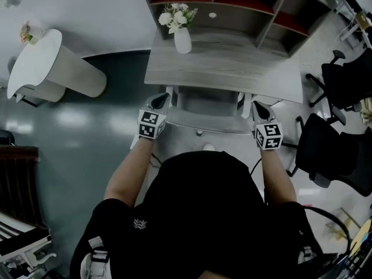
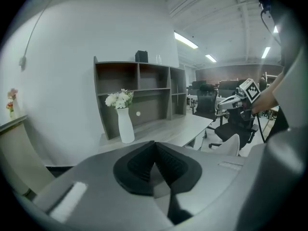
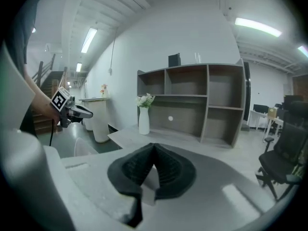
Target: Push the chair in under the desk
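A white chair (image 1: 209,122) stands at the grey wooden desk (image 1: 232,71), its seat partly beneath the top. My left gripper (image 1: 161,101) is at the left end of the chair's backrest and my right gripper (image 1: 258,108) at the right end; whether either touches it I cannot tell. In the left gripper view the left gripper (image 2: 155,146) is shut with nothing between the pads, and a white chair edge (image 2: 232,145) shows to its right. The right gripper (image 3: 154,148) is also shut and empty, with the chair edge (image 3: 83,148) to its left.
A white vase of flowers (image 1: 182,39) stands on the desk in front of an open shelf unit (image 1: 244,10). Two black office chairs (image 1: 331,150) are close on the right. A white rounded counter (image 1: 52,68) stands at the left. The dark floor (image 1: 87,144) lies between.
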A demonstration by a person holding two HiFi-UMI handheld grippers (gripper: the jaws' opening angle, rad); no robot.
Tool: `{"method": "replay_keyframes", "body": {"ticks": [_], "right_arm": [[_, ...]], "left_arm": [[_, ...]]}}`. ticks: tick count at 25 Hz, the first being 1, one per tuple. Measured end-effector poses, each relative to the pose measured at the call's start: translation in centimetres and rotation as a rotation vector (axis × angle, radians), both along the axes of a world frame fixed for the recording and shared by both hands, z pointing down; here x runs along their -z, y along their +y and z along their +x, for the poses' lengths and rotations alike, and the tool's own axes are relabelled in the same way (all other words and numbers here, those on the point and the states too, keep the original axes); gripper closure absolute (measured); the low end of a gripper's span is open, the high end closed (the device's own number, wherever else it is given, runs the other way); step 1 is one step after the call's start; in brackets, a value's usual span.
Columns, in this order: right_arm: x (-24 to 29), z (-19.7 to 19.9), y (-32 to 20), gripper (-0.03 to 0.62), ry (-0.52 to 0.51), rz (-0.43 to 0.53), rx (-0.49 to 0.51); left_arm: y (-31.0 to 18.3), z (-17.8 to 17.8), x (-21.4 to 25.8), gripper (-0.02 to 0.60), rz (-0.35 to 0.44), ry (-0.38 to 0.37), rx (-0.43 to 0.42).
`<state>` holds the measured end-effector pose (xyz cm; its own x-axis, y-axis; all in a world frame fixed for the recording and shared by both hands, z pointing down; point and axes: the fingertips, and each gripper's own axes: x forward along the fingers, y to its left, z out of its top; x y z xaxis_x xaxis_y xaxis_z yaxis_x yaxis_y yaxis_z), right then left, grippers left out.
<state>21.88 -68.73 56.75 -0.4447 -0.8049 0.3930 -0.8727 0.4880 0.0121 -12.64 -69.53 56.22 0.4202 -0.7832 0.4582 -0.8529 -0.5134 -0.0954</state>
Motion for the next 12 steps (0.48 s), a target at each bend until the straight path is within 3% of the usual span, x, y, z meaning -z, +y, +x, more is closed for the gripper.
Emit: {"method": "replay_keyframes", "body": {"ticks": [12], "right_arm": [[-0.74, 0.59, -0.27, 0.592, -0.011, -0.016, -0.005]], "left_arm": [[-0.19, 0.69, 0.03, 0.575, -0.002, -0.007, -0.015]]}}
